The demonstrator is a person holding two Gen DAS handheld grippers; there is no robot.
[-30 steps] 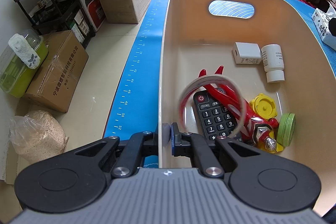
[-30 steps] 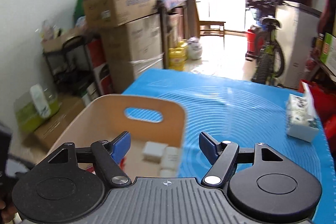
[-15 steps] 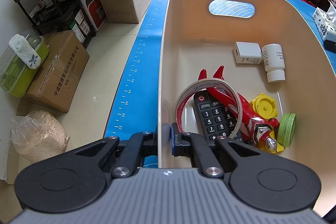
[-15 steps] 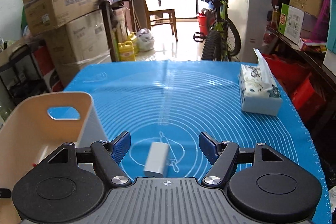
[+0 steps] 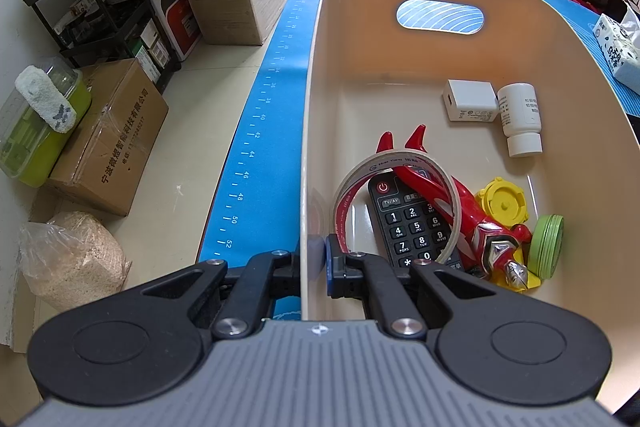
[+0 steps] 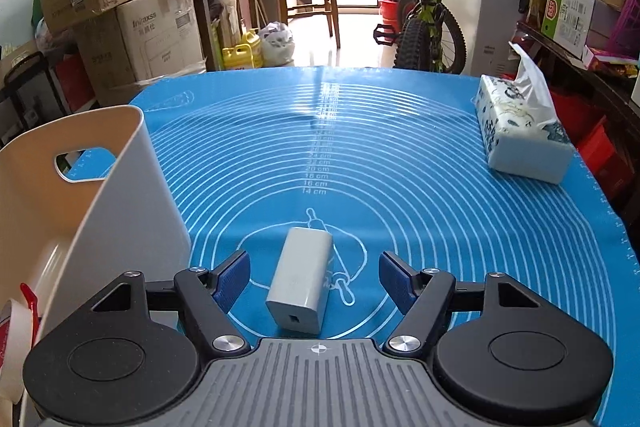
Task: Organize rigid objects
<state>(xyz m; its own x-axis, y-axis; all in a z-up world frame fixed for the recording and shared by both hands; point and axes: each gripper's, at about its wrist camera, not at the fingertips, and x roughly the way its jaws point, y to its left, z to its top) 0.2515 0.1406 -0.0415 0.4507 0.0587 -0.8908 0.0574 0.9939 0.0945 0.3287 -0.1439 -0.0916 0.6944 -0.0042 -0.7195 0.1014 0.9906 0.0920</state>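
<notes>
A cream plastic bin (image 5: pixel 306 147) stands on the blue mat (image 6: pixel 360 147). My left gripper (image 5: pixel 316 255) is shut on the bin's near left wall, one finger outside and one inside. In the bin lie a tape roll (image 5: pixel 360 179), a black remote (image 5: pixel 408 223), a red toy (image 5: pixel 472 215), a yellow cap (image 5: pixel 502 205), a green roll (image 5: pixel 546 247), a white adapter (image 5: pixel 470 101) and a white bottle (image 5: pixel 520 119). My right gripper (image 6: pixel 314 263) is open low over the mat, with a white charger (image 6: pixel 302 283) lying between its fingers, untouched.
The bin's outer wall (image 6: pixel 132 195) stands just left of the right gripper. A tissue box (image 6: pixel 524 143) sits at the mat's far right. Cardboard boxes, a shelf cart and a bicycle stand on the floor beyond the table's edges.
My right gripper swung from over the bin to the right and down over the mat, bringing the white charger between its fingers. The tape roll settled in the bin. The left gripper stayed put.
</notes>
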